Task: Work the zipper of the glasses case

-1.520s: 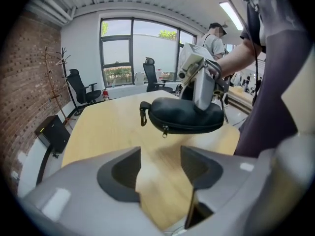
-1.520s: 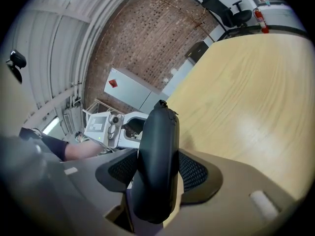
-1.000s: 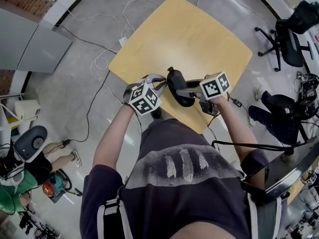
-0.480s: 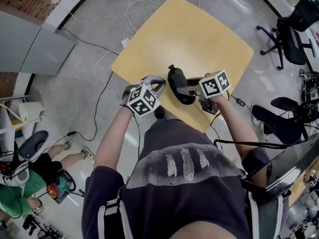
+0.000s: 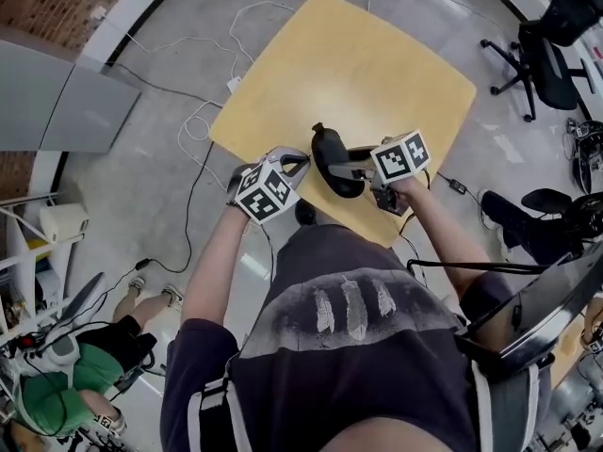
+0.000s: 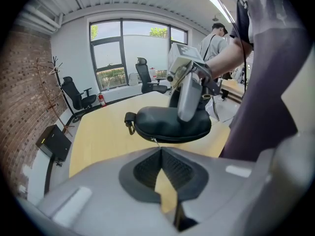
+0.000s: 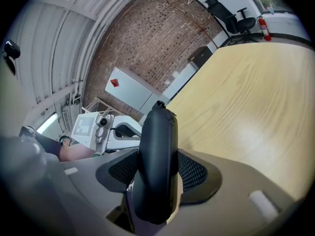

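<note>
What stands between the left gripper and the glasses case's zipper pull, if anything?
Nothing visible. The left gripper is shut right at the zipper pull, apparently pinching it, while the right gripper clamps the glasses case.

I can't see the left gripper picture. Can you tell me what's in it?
The left gripper is shut, its tips seemingly pinching the little silver zipper pull of a black glasses case right in front. The right gripper clamps the case from above, with a wooden table and windows behind.
</note>
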Demonstrator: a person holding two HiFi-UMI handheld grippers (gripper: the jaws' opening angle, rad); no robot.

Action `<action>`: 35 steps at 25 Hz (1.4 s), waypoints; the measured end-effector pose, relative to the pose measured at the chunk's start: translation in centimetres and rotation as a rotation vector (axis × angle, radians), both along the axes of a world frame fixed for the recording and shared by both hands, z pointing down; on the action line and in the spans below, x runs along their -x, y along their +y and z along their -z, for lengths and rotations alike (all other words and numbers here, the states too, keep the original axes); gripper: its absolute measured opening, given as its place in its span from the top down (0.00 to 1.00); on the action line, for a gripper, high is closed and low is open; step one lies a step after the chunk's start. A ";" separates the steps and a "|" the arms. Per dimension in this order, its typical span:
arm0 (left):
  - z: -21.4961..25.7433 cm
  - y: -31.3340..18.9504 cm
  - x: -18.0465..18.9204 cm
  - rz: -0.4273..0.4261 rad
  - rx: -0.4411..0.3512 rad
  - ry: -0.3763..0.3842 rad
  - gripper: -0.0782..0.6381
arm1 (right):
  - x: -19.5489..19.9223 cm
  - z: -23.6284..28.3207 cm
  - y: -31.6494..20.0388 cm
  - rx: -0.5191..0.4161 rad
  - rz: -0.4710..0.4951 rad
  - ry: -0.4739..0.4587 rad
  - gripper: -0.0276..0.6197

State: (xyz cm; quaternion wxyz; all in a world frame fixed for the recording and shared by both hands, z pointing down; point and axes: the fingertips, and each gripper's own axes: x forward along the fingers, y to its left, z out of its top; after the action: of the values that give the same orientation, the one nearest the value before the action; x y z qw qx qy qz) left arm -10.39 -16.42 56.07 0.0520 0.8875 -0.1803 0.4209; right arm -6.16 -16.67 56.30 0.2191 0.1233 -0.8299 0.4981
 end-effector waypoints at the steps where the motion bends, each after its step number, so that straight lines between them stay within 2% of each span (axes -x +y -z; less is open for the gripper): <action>1: -0.1 0.1 0.0 0.000 0.004 -0.001 0.89 | 0.0 -0.1 0.0 0.000 -0.001 0.000 0.56; 4: -0.2 0.6 0.1 -0.006 0.007 -0.008 0.89 | 0.2 -0.2 0.1 0.004 -0.017 -0.008 0.56; 10: 0.1 0.8 0.2 0.034 0.004 0.008 0.89 | 0.5 0.0 -0.2 0.012 -0.043 -0.027 0.56; 16: 0.3 1.1 0.6 0.058 0.045 0.032 0.89 | 1.0 0.1 -0.2 0.017 -0.057 -0.057 0.57; 18: 0.5 2.1 0.3 0.021 0.064 0.031 0.89 | 1.0 0.1 -0.2 0.034 -0.096 -0.078 0.57; 20: 0.8 4.1 -0.9 -0.041 0.102 0.048 0.90 | 0.4 0.2 -0.9 0.066 -0.186 -0.111 0.58; 22: 1.3 5.4 -2.3 -0.065 0.089 0.055 0.90 | -0.5 0.8 -1.6 0.085 -0.243 -0.149 0.58; 26: 1.4 3.0 -1.9 0.003 -0.020 0.023 0.89 | -1.4 1.5 -0.9 0.027 -0.164 -0.122 0.58; 29: 1.9 0.9 0.3 0.047 -0.047 0.017 0.89 | -0.7 1.8 -0.8 0.027 -0.150 -0.136 0.58; 31: 2.0 0.3 1.1 0.054 -0.031 0.029 0.89 | -0.1 2.2 -0.7 0.036 -0.143 -0.156 0.58; 33: 1.7 0.3 0.8 0.047 0.017 0.052 0.68 | 0.0 2.3 -0.6 0.031 -0.121 -0.157 0.58; 35: 1.6 0.2 -0.1 0.049 0.042 0.081 0.67 | -0.3 2.3 -0.7 0.016 -0.091 -0.143 0.58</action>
State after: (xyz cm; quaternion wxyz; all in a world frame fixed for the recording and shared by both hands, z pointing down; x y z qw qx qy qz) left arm -10.30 -16.22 54.49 0.0882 0.8979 -0.1909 0.3867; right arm -5.82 -17.33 54.05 0.1374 0.1230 -0.8330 0.5216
